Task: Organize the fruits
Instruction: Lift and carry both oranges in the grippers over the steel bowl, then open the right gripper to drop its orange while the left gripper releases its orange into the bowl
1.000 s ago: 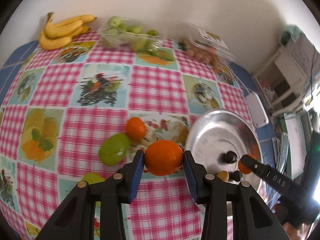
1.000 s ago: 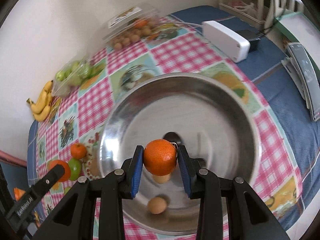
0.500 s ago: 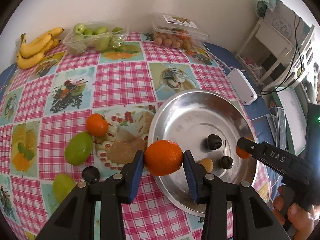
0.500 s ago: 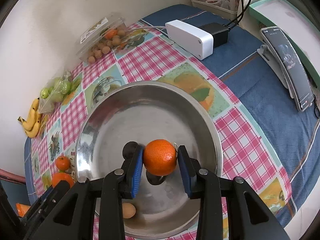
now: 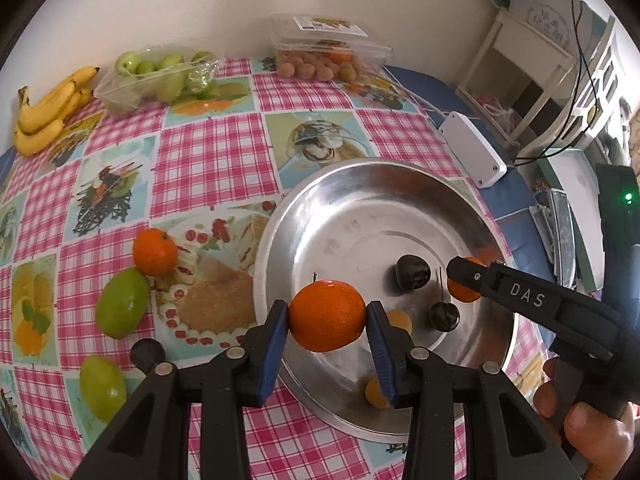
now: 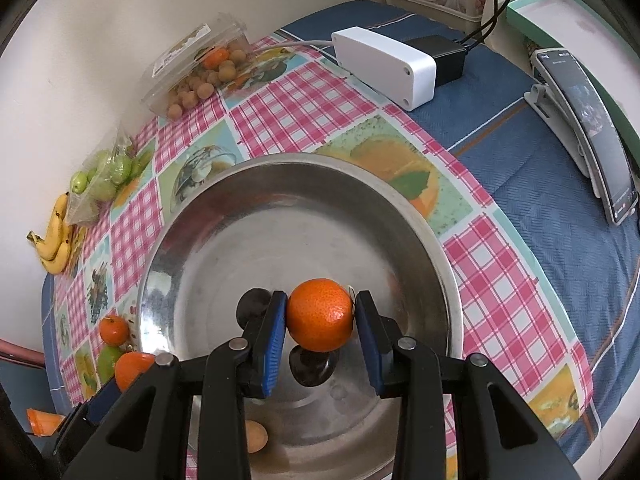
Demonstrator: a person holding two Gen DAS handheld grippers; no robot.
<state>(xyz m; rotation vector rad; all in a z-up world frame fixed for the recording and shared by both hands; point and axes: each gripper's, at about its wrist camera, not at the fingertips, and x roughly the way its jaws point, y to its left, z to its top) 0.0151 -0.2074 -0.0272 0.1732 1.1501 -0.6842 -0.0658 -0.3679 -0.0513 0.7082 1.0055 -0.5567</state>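
Your table's pink-checked fruit-print cloth (image 5: 208,152) carries the round steel bowl (image 5: 360,184) near its right edge, yellow bananas (image 5: 48,108) far-left corner.

Even, soft daylight; both views bright and sharp at centre. Diffuse glare whitens the metal bowl (image 5: 360,184), with faint shadows beneath its fruit. Strong fisheye curvature bends the counter (image 6: 500,288); black vignette fills the corners.

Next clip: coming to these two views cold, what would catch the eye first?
Two bright oranges, one clamped in the left gripper at the near rim of the steel bowl, the other in the right gripper above the bowl's middle. Next, the dark plums in the bowl, and the pink checked tablecloth underneath.
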